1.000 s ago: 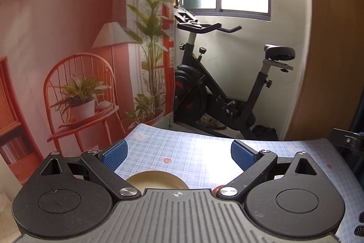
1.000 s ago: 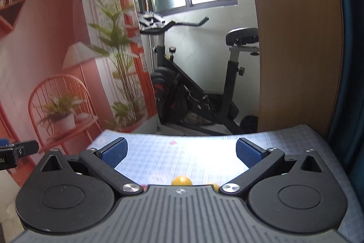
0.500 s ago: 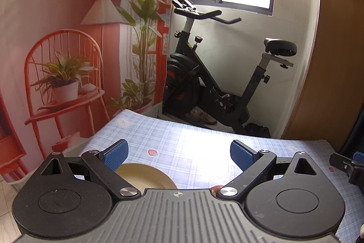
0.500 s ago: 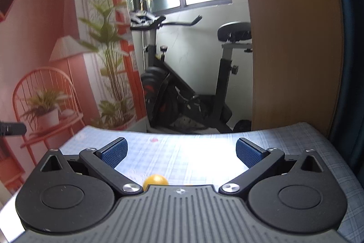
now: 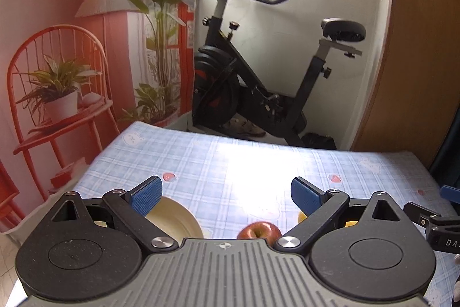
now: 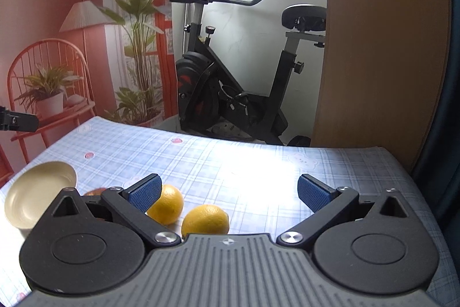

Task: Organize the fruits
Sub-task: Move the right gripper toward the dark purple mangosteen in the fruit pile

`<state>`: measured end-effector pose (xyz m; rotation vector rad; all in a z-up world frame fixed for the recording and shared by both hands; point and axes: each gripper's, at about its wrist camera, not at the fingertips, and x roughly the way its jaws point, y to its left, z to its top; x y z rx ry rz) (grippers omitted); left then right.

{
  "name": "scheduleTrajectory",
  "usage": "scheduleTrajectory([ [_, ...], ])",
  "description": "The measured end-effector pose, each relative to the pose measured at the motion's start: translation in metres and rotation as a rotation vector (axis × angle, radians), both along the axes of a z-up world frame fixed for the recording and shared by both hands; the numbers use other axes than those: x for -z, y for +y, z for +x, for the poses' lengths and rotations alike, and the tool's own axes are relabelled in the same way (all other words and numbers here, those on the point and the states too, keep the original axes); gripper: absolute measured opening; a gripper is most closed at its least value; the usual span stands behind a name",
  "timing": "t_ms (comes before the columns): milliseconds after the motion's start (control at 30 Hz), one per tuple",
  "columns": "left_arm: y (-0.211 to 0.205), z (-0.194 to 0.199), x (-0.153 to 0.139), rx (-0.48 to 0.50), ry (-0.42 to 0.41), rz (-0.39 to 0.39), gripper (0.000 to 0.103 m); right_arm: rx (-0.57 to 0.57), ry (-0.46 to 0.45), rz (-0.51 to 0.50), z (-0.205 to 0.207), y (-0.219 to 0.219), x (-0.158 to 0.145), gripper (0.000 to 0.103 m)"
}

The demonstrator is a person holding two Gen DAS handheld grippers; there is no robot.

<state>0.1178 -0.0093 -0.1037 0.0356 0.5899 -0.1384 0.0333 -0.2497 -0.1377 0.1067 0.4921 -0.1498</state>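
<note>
Red apple [image 5: 259, 230] — half hidden

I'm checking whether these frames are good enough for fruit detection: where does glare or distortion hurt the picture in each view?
Left wrist view: window glare washes out the tablecloth just beyond the apple, which is half hidden by the left tool; fisheye bends the wooden panel's edge. Right wrist view: a similar bright patch on the cloth right of the two oranges, which stay sharp; the bowl is clear.

Blue-checked table [image 6: 258, 160] carries a cream bowl [image 6: 34, 203], two oranges [image 6: 205, 219], an apple [image 5: 258, 230]
</note>
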Motion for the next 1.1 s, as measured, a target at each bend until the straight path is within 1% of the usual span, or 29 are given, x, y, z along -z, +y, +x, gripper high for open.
scheduleTrajectory([
  [67, -0.003, 0.001, 0.005, 0.021, 0.025, 0.018, 0.096, -0.015, 0.014, 0.003, -0.001, 0.002, 0.006, 0.102],
  [133, -0.003, -0.001, 0.010, 0.032, 0.046, 0.026, 0.091, -0.030, 0.025, 0.014, -0.004, 0.004, 0.010, 0.102],
  [167, -0.003, -0.001, 0.011, 0.032, 0.052, 0.030, 0.091, -0.039, 0.027, 0.026, -0.005, 0.004, 0.011, 0.102],
  [333, -0.003, -0.005, 0.010, 0.038, 0.046, 0.031, 0.091, -0.055, 0.035, 0.068, -0.009, 0.001, 0.013, 0.102],
  [433, -0.011, -0.006, 0.012, 0.035, 0.037, 0.071, 0.091, -0.069, 0.054, 0.051, -0.011, 0.000, 0.014, 0.102],
  [467, -0.015, -0.006, 0.014, 0.038, 0.040, 0.078, 0.091, -0.075, 0.061, 0.040, -0.012, -0.001, 0.015, 0.100],
  [533, -0.018, -0.005, 0.017, 0.045, 0.062, 0.075, 0.087, -0.074, 0.072, 0.026, -0.013, -0.003, 0.016, 0.099],
  [600, -0.018, -0.005, 0.019, 0.053, 0.084, 0.066, 0.084, -0.067, 0.074, 0.037, -0.015, -0.006, 0.017, 0.098],
  [667, -0.017, -0.007, 0.018, 0.054, 0.097, 0.058, 0.083, -0.054, 0.078, 0.056, -0.016, -0.008, 0.018, 0.093],
  [767, -0.013, -0.012, 0.014, 0.043, 0.096, 0.042, 0.083, -0.056, 0.081, 0.079, -0.019, -0.005, 0.019, 0.091],
  [833, -0.010, -0.013, 0.015, 0.034, 0.106, 0.031, 0.083, -0.060, 0.076, 0.115, -0.022, -0.005, 0.020, 0.091],
  [900, -0.010, -0.014, 0.020, 0.038, 0.126, 0.038, 0.083, -0.062, 0.076, 0.173, -0.025, -0.006, 0.022, 0.091],
  [967, -0.009, -0.014, 0.024, 0.037, 0.146, 0.041, 0.083, -0.068, 0.082, 0.202, -0.027, -0.007, 0.023, 0.088],
  [1033, -0.008, -0.013, 0.024, 0.032, 0.157, 0.029, 0.081, -0.073, 0.089, 0.190, -0.029, -0.006, 0.022, 0.086],
  [1100, -0.009, -0.012, 0.021, 0.041, 0.149, 0.016, 0.079, -0.080, 0.098, 0.163, -0.029, -0.005, 0.021, 0.084],
])
